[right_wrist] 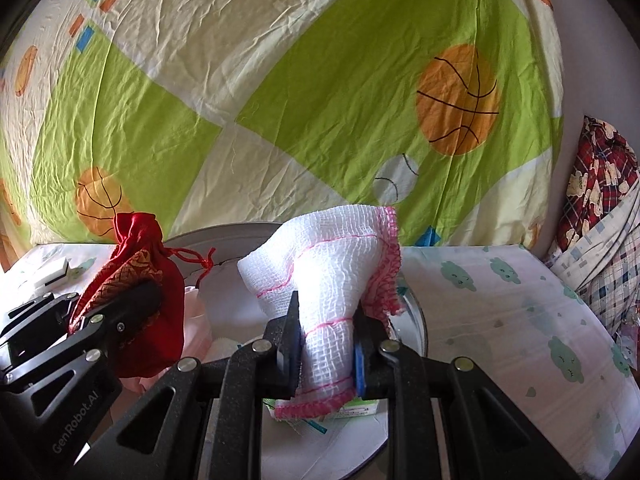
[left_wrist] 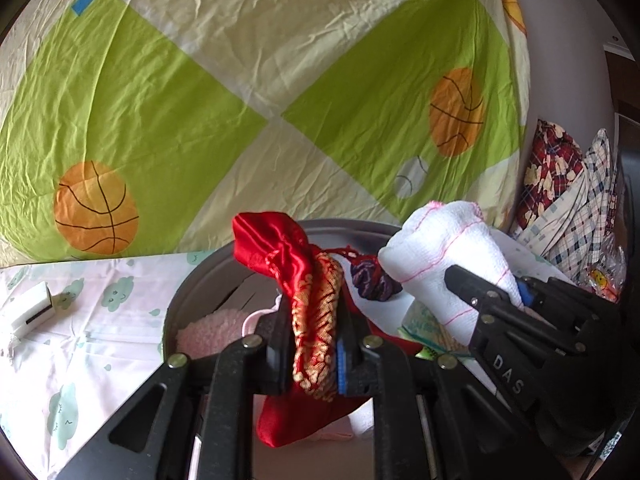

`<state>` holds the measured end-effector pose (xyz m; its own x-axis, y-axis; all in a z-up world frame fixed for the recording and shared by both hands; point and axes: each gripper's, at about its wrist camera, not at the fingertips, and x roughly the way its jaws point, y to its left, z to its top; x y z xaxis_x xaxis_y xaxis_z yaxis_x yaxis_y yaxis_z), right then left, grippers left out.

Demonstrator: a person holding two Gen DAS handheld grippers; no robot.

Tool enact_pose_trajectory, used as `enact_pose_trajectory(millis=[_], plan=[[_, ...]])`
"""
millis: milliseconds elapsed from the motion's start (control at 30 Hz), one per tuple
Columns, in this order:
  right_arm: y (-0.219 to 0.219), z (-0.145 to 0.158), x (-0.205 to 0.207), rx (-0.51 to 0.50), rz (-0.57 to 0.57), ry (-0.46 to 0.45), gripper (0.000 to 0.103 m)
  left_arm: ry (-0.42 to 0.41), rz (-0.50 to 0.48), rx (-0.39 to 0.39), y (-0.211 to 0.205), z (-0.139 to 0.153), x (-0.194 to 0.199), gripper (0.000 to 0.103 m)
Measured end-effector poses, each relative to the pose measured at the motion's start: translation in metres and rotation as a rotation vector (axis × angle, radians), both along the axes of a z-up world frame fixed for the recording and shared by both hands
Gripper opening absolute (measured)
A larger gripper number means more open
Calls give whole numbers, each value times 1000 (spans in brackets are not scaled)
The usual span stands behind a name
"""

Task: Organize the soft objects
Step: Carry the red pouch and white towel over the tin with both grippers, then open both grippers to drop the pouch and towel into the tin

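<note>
Clamped between the left tongs, in the left wrist view, a red pouch with gold brocade stands up out of the jaws, its base hanging below them. It hangs over a round grey basin on the table, with something pink and fluffy already inside. To the right, the right tongs pinch a white cloth over the same basin. To place the pouch well, I judge it should be lowered into a free spot beside the pink item before the jaws part.

Closest in the right wrist view, the right tongs are shut tight on the white cloth, whose pink-stitched hem droops below the pads. Beneath it lies the basin; the left tongs hold the red pouch alongside. Lowering the cloth until its hem rests inside should keep it from spilling over the rim.
</note>
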<state>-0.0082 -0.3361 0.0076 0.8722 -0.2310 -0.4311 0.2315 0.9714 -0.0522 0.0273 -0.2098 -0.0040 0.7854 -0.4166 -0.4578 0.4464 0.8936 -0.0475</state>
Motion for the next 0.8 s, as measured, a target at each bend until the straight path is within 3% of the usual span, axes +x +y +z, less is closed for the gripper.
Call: enact_pose_trajectory(millis=[100,167,300,467,567,800], plan=[[0,-2,3,12,17,21,23,39,5,20,-2,-6,6,16],[1,-6,7,29,42,55,30,44,25,9,2,-6,7,40],[7,-5,7,44,73,66,41,41,59,-25,15,-2,5,60],[-1,4,-7,83,58,-25,63,3,122,-87,35,11,1,98],[-3,12,-19,88,39,-105,77,-35,152,-92,44,16,-2,103],[1,21,-34,53,-13,-223,79,-47,198,-52,57,13,-2,103]])
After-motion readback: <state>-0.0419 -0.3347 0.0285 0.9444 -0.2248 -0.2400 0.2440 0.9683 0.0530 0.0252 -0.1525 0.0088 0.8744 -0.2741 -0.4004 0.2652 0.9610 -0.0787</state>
